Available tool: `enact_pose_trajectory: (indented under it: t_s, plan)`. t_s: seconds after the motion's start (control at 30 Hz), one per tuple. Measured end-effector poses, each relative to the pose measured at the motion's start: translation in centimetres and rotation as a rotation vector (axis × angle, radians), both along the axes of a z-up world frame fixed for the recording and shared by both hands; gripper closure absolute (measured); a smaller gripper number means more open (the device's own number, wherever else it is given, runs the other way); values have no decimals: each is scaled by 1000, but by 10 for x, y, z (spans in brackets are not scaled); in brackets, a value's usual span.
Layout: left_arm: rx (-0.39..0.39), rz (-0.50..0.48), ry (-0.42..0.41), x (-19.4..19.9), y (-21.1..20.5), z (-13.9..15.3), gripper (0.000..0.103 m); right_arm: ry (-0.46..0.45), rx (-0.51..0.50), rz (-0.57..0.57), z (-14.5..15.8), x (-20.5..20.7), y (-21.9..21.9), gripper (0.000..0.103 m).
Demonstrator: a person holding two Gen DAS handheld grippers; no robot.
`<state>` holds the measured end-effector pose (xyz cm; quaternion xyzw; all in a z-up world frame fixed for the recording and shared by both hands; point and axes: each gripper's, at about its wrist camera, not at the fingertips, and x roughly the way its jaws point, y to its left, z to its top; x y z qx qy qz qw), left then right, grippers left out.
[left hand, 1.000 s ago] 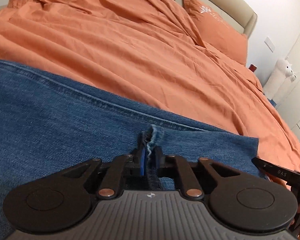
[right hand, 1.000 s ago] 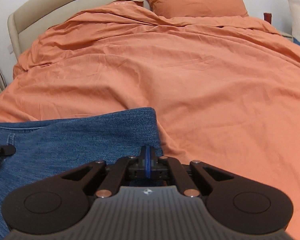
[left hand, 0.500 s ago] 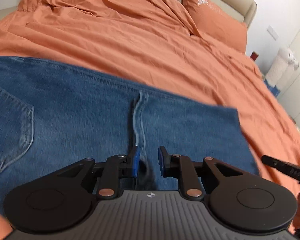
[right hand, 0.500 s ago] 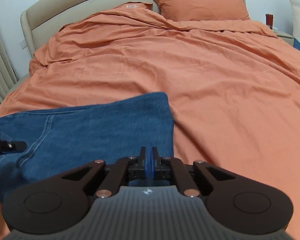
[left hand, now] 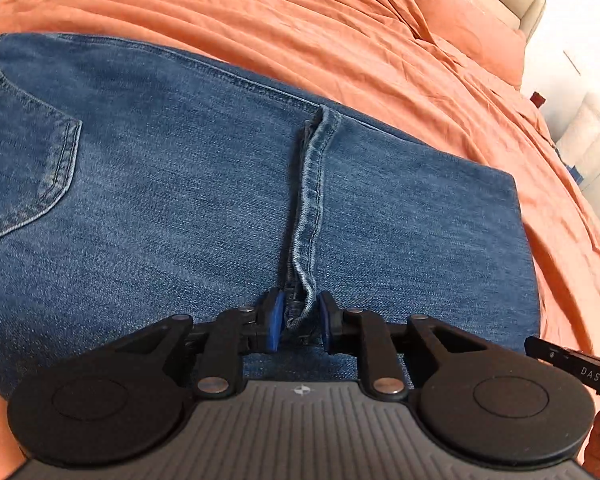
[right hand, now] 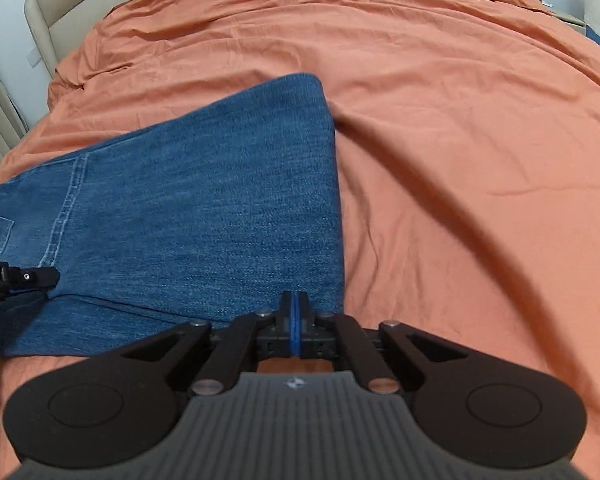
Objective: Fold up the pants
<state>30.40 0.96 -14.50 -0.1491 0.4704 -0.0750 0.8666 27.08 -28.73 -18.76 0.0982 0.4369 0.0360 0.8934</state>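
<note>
While my left gripper hovers at the near edge of the folded jeans, its blue pads stand apart on either side of the hem seam, not pinching it. From the right wrist, my right gripper is pressed together on nothing, at the jeans' near right corner on the orange duvet.

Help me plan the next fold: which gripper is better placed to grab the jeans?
Left. The left gripper is open with the hem seam of the jeans between its fingers; the right gripper is shut at their fold edge.
</note>
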Motion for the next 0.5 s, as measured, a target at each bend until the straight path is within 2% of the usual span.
enact_pose_trajectory:
  t_s: [0.1,0.17,0.27,0.37,0.5]
  plan:
    - [-36,16,-3,-3,9,9,73,-27,9,-20,11,-6,-2,103]
    - [-47,49,-21,-7,17,23,69,-99,5,-11,28,-15,1,103]
    - [-37,82,-67,-14,34,52,68,-202,-8,45,49,-26,15,103]
    - [-46,126,-91,-22,68,78,63,-246,10,101,56,-30,33,103]
    - [-12,235,-100,-42,136,105,57,-262,20,149,55,-28,59,102]
